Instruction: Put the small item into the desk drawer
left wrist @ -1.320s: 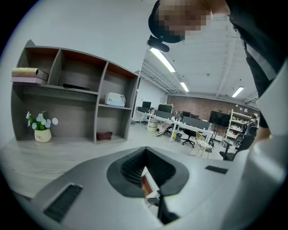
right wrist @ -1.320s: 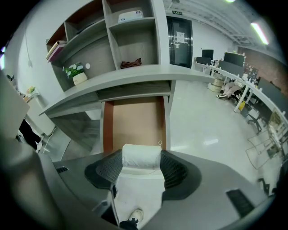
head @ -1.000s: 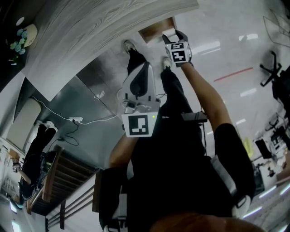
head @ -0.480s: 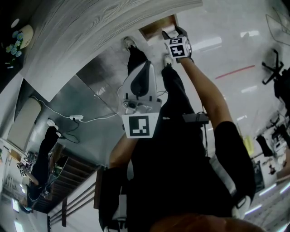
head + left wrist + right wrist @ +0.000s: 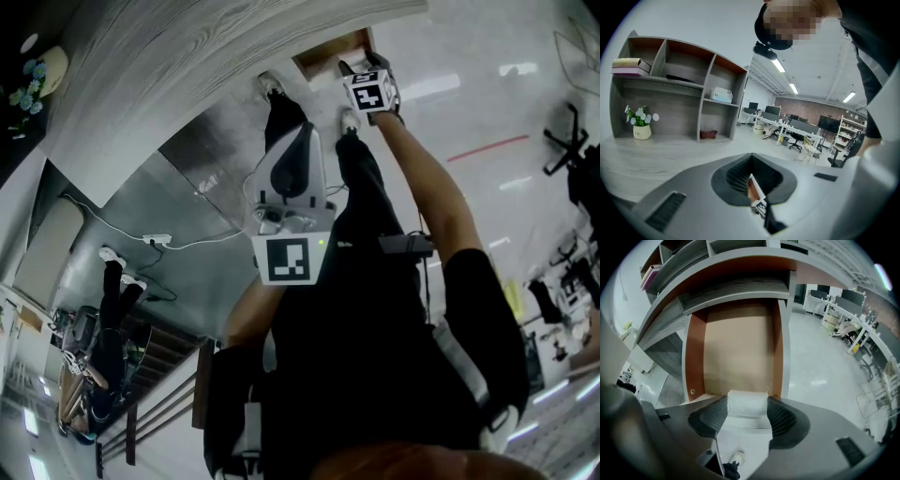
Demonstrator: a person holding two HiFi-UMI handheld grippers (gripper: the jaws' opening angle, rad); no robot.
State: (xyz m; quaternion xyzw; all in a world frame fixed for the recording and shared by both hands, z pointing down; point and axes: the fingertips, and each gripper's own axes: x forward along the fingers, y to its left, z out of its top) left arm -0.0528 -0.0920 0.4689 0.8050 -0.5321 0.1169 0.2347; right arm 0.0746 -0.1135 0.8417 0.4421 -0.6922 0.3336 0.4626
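The desk drawer [image 5: 328, 54] stands pulled out from under the grey wood-grain desk top [image 5: 187, 56], showing a bare brown bottom [image 5: 736, 348]. My right gripper [image 5: 356, 70] is stretched out at its front edge. In the right gripper view the right gripper [image 5: 746, 411] is shut on a small white roll-like item [image 5: 747, 403], held just over the drawer's near rim. My left gripper [image 5: 298, 141] hangs close to the person's body, away from the drawer. In the left gripper view the left gripper [image 5: 753, 183] points up across the room, jaws together with nothing between them.
A shelf unit [image 5: 679, 89] with books, a small box and a potted plant [image 5: 641, 126] stands on the desk. A white cable and power strip [image 5: 155, 247] lie on the floor at left. Another person [image 5: 108, 319] stands far left; an office chair [image 5: 562, 141] is at right.
My right gripper has edged a little further toward the drawer with the white item. The left gripper has stayed put. The person at far left has shifted lower in view.
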